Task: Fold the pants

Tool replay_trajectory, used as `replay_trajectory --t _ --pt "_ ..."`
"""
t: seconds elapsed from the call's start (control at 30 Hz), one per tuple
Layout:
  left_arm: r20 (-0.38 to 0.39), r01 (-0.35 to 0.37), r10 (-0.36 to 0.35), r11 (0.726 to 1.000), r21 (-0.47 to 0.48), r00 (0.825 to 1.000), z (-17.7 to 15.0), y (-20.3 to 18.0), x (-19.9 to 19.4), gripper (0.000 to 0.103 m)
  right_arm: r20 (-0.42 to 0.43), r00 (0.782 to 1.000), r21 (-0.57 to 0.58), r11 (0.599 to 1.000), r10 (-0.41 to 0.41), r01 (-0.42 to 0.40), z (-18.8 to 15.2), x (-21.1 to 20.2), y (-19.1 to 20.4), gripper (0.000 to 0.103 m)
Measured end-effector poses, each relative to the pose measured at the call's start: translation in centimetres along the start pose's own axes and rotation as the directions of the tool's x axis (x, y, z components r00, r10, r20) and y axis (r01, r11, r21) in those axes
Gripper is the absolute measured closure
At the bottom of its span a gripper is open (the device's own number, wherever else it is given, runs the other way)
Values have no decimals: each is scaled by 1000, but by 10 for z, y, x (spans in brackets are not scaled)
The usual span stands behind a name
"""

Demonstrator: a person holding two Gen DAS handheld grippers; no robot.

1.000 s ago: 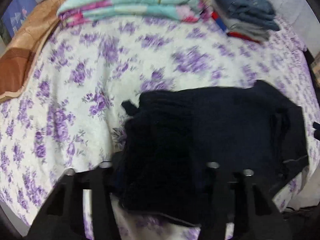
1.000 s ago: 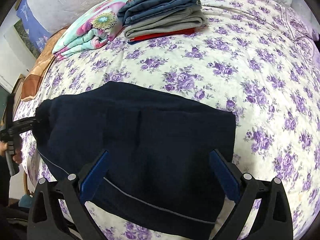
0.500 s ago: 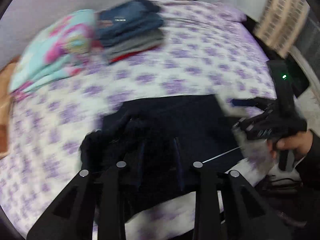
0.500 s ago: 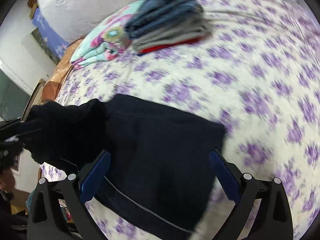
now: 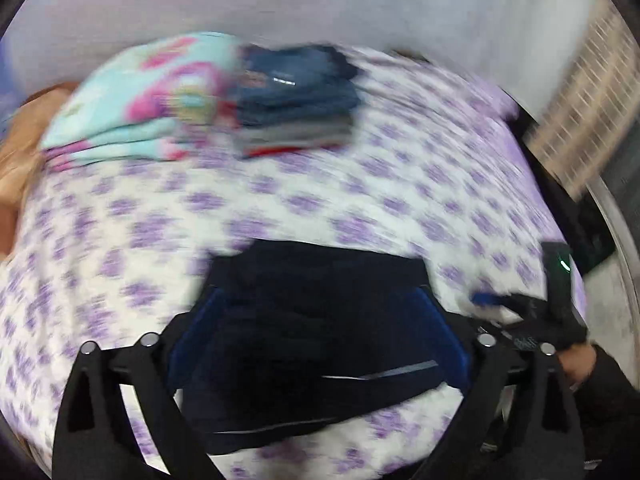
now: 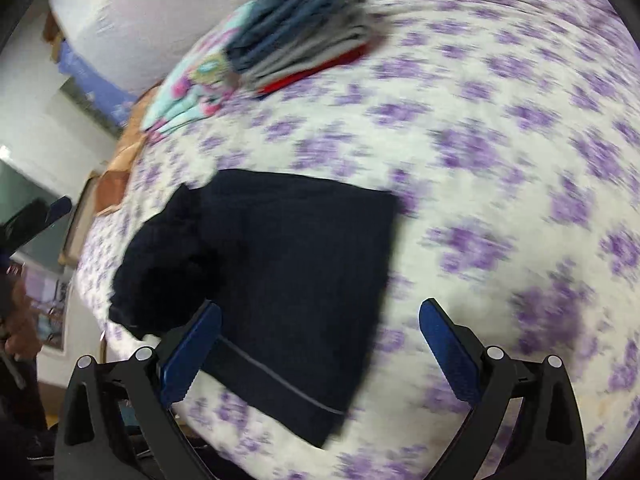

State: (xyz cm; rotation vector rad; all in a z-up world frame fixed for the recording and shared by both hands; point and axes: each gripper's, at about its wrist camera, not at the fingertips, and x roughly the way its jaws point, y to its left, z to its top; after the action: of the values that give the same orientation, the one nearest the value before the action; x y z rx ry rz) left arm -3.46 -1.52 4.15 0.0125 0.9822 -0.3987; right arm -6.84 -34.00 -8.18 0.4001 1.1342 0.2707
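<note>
The dark navy folded pants (image 6: 276, 280) lie near the edge of the purple-flowered white bedspread (image 6: 500, 168); both the left gripper (image 5: 318, 328) and right gripper (image 6: 318, 344) gape wide, holding nothing. That bunched left flap could slump open and undo the fold

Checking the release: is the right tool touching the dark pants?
Cannot tell. In the right wrist view, the open right tool overlaps the dark pants; blur hides any gap.

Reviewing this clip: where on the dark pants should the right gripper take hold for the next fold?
Probably the near hem edge of the dark pants, where the pale seam line runs, approached from the bed's near side. That edge lies flat and straight beside the open right gripper; the far-left end is bunched.
</note>
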Motion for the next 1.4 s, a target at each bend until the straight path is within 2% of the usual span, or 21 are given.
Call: replay_trajectory --t 0.1,0.13,0.23,0.33,0.4,0.47,0.57,0.6,0.67,0.7,0.73,0.77,0.8,0.93,1.0,1.07,1.2,1.23,1.3,1.37,1.4 --pt "-35 -140 138 988 -59 990 -11 47 4 10 -26 998 -63 996 58 -59 10 17 36 3" --pt "-55 -156 152 985 -80 987 -17 62 7 10 -36 996 -74 994 78 -81 13 24 47 3" --pt "-138 -174 155 974 -142 978 -38 96 27 10 -72 989 -78 988 126 -132 20 45 73 3" --pt "-230 -176 136 971 -162 964 -60 114 57 10 -120 977 2 985 174 -175 26 74 87 3" --pt "-274 -155 108 976 -156 956 -73 117 71 10 -147 961 110 970 234 -219 27 92 88 3" --pt "-281 -147 104 979 -138 954 -84 116 79 10 -202 931 255 934 305 -251 23 116 87 3" --pt "-283 -109 69 985 -131 957 -88 120 82 10 -254 899 317 909 357 -271 15 137 99 4" --pt "-285 -95 53 986 -136 957 -88 123 83 10 -267 898 286 919 349 -272 15 141 108 4" --pt "-299 -86 44 988 -128 953 -89 127 84 10 -284 923 199 958 260 -208 14 146 126 6" --pt "-299 -84 44 989 -124 953 -90 128 84 10 -285 927 181 964 242 -196 14 147 131 17" --pt "-298 -79 41 990 -117 954 -90 130 85 10 -285 932 154 970 223 -185 15 147 136 39" --pt "-300 -68 31 991 -113 953 -89 130 85 10 -291 927 143 969 237 -203 15 149 140 50" --pt "-303 -51 15 993 -110 953 -88 131 85 10 -299 921 136 967 249 -217 14 149 143 56" --pt "-268 -19 5 999 -51 963 -77 126 73 10 -249 937 20 969 245 -248 17 120 166 68" --pt "-217 4 -14 999 -47 976 -67 126 58 10 -191 945 -69 956 266 -284 23 84 184 70" --pt "-169 27 -33 999 -38 985 -56 125 41 10 -127 962 -163 951 243 -262 28 38 193 70" --pt "-112 49 -50 999 -11 992 -39 111 32 10 -64 983 -179 967 171 -180 34 -21 151 70" --pt "-121 63 -64 998 -17 991 -37 104 40 10 -72 988 -157 976 138 -148 33 -20 136 69" --pt "-159 72 -74 997 -17 985 -36 87 61 10 -91 995 -132 991 -36 24 28 1 92 68" --pt "-193 79 -76 997 7 978 -38 69 81 10 -142 979 -92 987 -146 133 23 32 55 68" --pt "-207 85 -77 996 27 975 -39 58 91 10 -170 973 -52 988 -155 148 19 47 38 62"
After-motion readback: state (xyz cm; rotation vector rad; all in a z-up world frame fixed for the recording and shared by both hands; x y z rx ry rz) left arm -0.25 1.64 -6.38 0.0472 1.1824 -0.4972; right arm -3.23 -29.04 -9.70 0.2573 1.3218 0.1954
